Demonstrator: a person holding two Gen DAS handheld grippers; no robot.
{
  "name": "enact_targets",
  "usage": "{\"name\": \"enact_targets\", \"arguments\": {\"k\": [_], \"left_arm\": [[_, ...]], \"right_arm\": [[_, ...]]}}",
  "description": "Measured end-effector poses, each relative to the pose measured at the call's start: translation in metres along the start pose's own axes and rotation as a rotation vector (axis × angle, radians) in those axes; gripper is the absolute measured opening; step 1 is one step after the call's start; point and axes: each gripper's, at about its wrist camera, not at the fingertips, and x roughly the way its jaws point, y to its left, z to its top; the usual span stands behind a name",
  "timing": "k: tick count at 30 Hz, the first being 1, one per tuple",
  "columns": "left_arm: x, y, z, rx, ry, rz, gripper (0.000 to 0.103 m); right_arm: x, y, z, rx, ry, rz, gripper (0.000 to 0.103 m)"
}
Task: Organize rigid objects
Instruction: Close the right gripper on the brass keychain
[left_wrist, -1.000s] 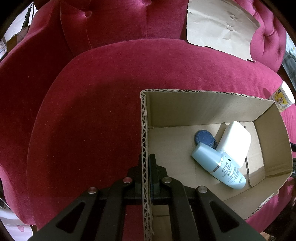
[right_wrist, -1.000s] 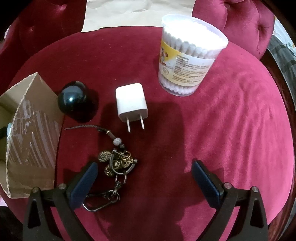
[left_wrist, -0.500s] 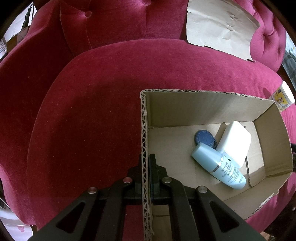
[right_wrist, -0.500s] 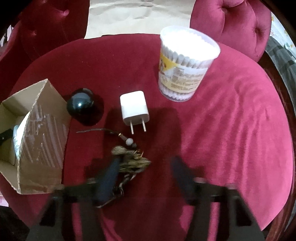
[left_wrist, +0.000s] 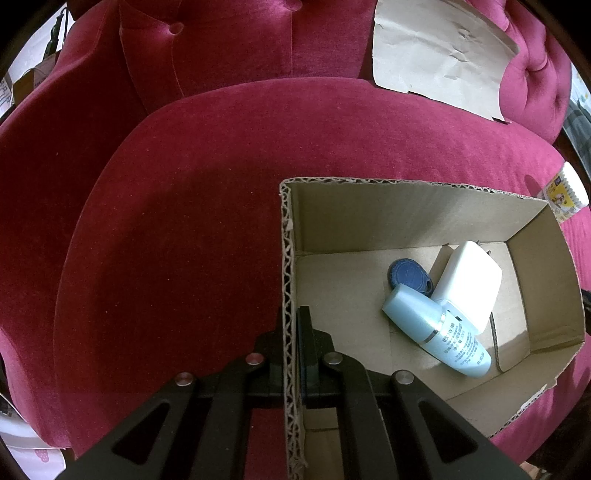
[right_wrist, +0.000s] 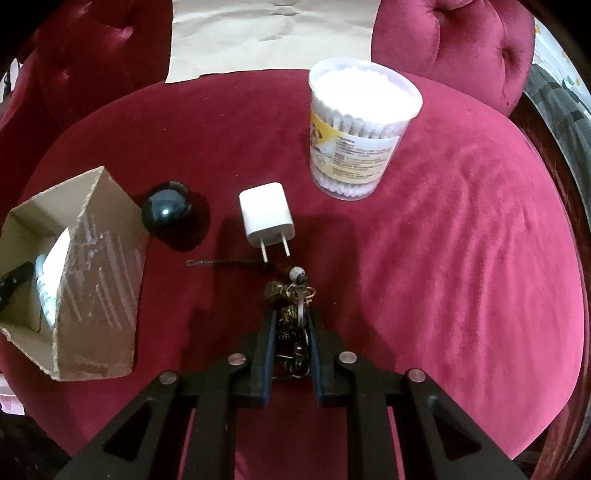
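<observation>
Because the right gripper (right_wrist: 290, 332) has its jaws closed on the keychain (right_wrist: 291, 317), a loose bunch of small brass charms and rings on the red sofa cushion (right_wrist: 461, 240), the first danger, I think, is a poor hold. The jaws pinch only part of the bunch; the bead and the dark cord (right_wrist: 225, 263) lie outside them, toward the white charger (right_wrist: 266, 218). On a lift the cord may drag across the charger's prongs and pull it, or a ring may slip from between the pads and the whole bunch may fall back.

The left gripper (left_wrist: 291, 354) is clamped narrow on the near wall of the cardboard box (left_wrist: 424, 214), one jaw inside and one outside. If this grip loosens, the box could tip on the soft cushion. Inside lie a light blue bottle (left_wrist: 436, 330), a white adapter (left_wrist: 467, 284) and a blue disc (left_wrist: 408, 275), touching one another.

The black ball (right_wrist: 166, 211) rests just beside the box and could roll if the cushion is pressed. The cotton swab tub (right_wrist: 360, 125) stands well apart, upright.
</observation>
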Motion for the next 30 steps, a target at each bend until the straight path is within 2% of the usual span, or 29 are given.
{"name": "enact_targets", "arguments": {"k": [13,30], "left_arm": [[0.001,0.0,0.0,-0.001,0.0,0.0,0.003],[0.001,-0.001,0.0,-0.005,0.002,-0.001,0.003]], "right_arm": [[-0.033,-0.001,-0.004,-0.006,-0.017,-0.014,0.016],[-0.084,0.005,0.008,-0.029,-0.066,-0.014,0.016]]}}
